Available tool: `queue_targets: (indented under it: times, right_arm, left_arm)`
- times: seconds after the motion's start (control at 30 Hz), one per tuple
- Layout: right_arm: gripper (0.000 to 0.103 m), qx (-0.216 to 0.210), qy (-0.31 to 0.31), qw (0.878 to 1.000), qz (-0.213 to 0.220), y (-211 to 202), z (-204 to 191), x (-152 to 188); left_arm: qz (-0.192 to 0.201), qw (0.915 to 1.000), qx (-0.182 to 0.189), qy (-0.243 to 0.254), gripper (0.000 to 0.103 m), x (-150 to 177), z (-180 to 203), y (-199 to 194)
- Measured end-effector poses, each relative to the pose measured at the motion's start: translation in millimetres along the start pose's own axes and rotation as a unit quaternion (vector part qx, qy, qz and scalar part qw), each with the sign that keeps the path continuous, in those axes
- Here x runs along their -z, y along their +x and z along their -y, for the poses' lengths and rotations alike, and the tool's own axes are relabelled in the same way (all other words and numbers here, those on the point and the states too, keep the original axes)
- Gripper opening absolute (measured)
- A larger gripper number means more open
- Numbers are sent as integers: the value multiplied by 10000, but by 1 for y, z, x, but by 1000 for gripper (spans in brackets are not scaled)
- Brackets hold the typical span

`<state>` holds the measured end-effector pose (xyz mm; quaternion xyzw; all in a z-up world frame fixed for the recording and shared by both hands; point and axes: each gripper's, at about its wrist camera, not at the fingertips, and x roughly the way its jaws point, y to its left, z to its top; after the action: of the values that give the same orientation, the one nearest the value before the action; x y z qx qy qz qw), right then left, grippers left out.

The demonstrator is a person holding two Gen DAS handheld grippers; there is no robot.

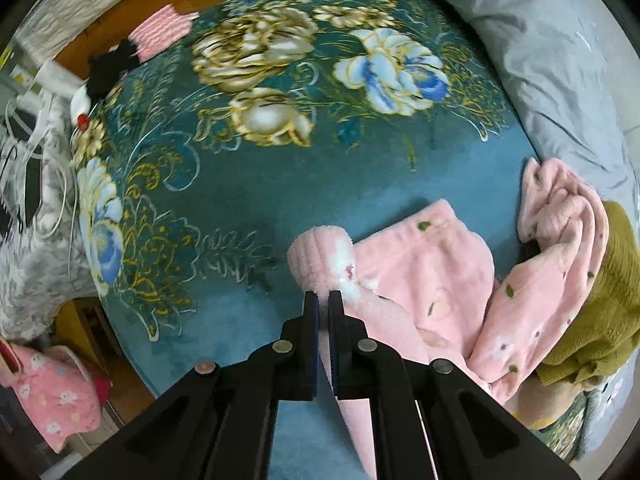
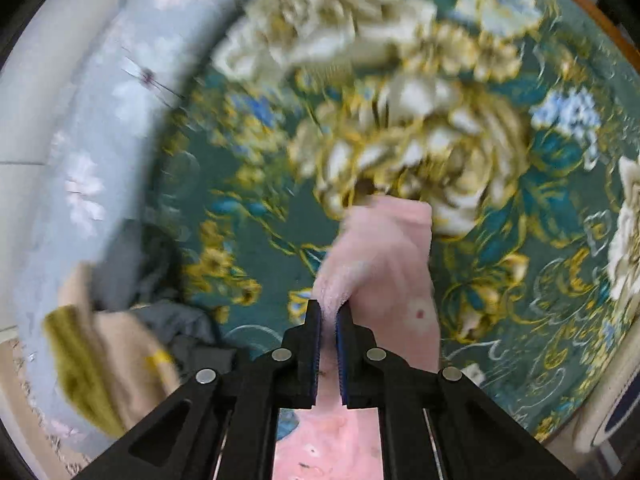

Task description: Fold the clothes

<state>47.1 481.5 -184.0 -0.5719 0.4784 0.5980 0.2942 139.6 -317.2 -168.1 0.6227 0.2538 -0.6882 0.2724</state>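
both grippers are clamped on the pink garment: the left gripper has its jaws together on a fuzzy cuff-like end, the right gripper has its jaws pinched on another edge. the garment hangs partly lifted over the bed, the rest trailing toward a pile of pink and olive clothes by the grey quilt. the right view is blurred, so motion looks likely. this seems the spreading step; next, the garment needs laying flat on the open blanket, both ends level and taut, before any fold.
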Motion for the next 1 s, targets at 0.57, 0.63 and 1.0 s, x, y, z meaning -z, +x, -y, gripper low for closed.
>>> queue_targets:
  times: [0.57,0.63,1.0]
  right_arm:
    - [54,-1437,-694,9871,99,-4,9,-27]
    - [54,-1292,-334,9906,304,-9,42,-30]
    - [55,-1406,1452,9788,-342,62,118,6]
  left_arm:
    - [-246,9994,-211,95,5,2,29,10]
    - [-229,9994,-231,121,5,3,32,9]
    - [-192,9995,-222,152,5,10,38,0]
